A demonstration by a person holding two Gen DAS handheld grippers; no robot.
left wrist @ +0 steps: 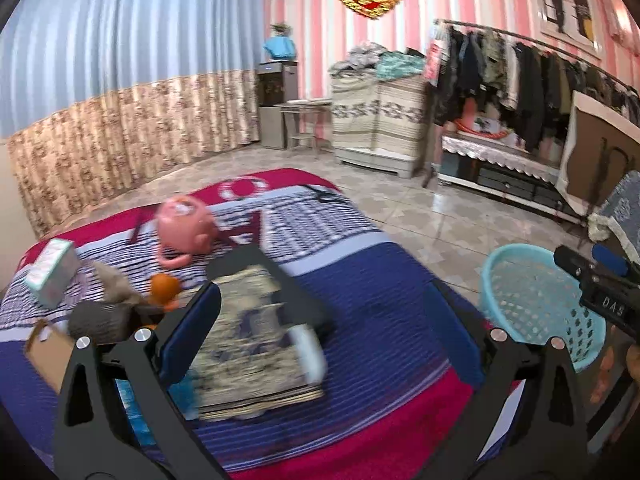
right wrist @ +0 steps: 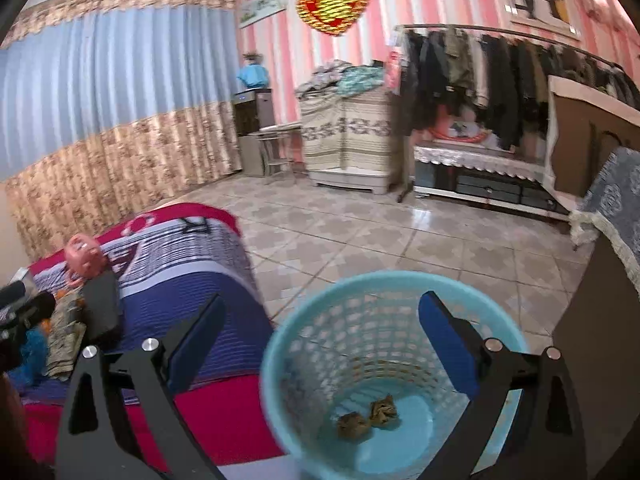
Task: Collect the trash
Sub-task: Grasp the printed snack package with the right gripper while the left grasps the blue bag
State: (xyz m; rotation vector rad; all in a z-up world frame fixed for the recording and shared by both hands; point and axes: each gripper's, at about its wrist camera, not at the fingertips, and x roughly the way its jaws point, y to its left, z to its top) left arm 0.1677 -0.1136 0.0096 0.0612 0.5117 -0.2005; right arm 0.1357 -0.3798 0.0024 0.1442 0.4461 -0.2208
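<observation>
Beside the bed, two crumpled brown wads (right wrist: 370, 418) lie in the turquoise basket (right wrist: 280, 344) under the empty, wide-open right claw (right wrist: 322, 336).

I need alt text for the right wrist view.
The open right gripper hovers over a light blue basket holding two crumpled brown scraps. Left of it lies a red and blue striped bed.

Under my right gripper (right wrist: 322, 344) the basket (right wrist: 276, 364) stands on the floor just right of the bed (right wrist: 208, 304), two crumpled wads (right wrist: 368, 418) in its bottom, the book (left wrist: 248, 340) lying on the bed.
</observation>
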